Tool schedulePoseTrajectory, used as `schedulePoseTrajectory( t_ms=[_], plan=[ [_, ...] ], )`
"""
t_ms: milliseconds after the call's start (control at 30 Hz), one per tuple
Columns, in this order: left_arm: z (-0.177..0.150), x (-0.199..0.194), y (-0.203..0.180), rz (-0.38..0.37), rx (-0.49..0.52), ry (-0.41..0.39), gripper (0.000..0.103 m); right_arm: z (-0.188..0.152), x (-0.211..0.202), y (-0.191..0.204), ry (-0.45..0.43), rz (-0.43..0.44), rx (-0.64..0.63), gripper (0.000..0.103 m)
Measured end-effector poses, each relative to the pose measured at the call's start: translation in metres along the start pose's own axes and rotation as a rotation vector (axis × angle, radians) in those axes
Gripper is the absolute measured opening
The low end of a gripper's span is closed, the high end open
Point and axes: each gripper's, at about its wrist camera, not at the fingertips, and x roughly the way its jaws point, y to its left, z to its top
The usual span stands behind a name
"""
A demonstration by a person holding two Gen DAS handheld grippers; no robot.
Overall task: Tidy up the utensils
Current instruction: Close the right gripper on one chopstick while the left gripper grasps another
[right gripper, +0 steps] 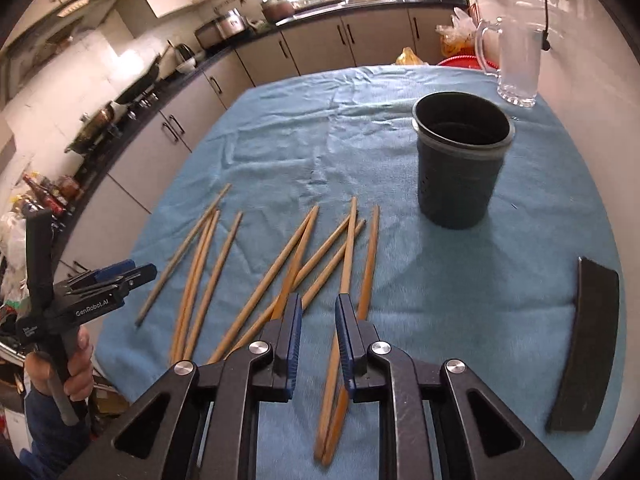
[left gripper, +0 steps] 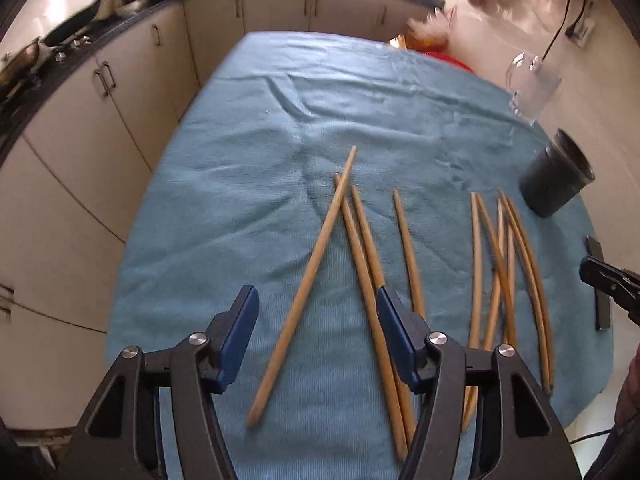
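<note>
Chopsticks [right gripper: 304, 268] lay scattered on the blue cloth [right gripper: 460, 288], near side. A dark cup [right gripper: 460, 168] stood upright to the far right of them, apart. Left gripper [left gripper: 314, 328] was spread wide above the left chopsticks, holding nothing. Right gripper [right gripper: 318, 336] was narrowly parted over the right group, also empty. A glass mug [right gripper: 516, 64] stood beyond the cup.

Cloth [right gripper: 280, 128] free; holder [right gripper: 460, 168], mug [right gripper: 516, 68] block right.

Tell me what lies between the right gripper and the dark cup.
In the right wrist view, the far ends of the wooden chopsticks lie ahead of the right gripper; beyond them only bare blue cloth stretches to the dark cup.
</note>
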Motion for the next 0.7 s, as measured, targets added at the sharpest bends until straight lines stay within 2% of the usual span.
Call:
schedulePoseTrajectory(
  t_ms=[133,233,533,600,700],
  plan=[
    [0.021,0.022,-0.003,0.037,0.027,0.031,0.06,0.018,0.029,-0.003,0.067,-0.035,0.016,0.018],
    [0.029,0.03,-0.001,0.035,0.027,0.046,0.06,0.027,0.047,-0.005,0.103,-0.073,0.023,0.018],
    [0.039,0.047,0.006,0.063,0.037,0.086,0.06,0.037,0.079,-0.011,0.151,-0.147,0.006,0.018],
    [0.041,0.051,0.008,0.071,0.036,0.094,0.056,0.038,0.085,-0.011,0.165,-0.16,-0.008,0.016],
    [0.045,0.058,0.009,0.08,0.03,0.111,0.056,0.039,0.091,-0.011,0.19,-0.173,-0.022,0.015]
  ],
)
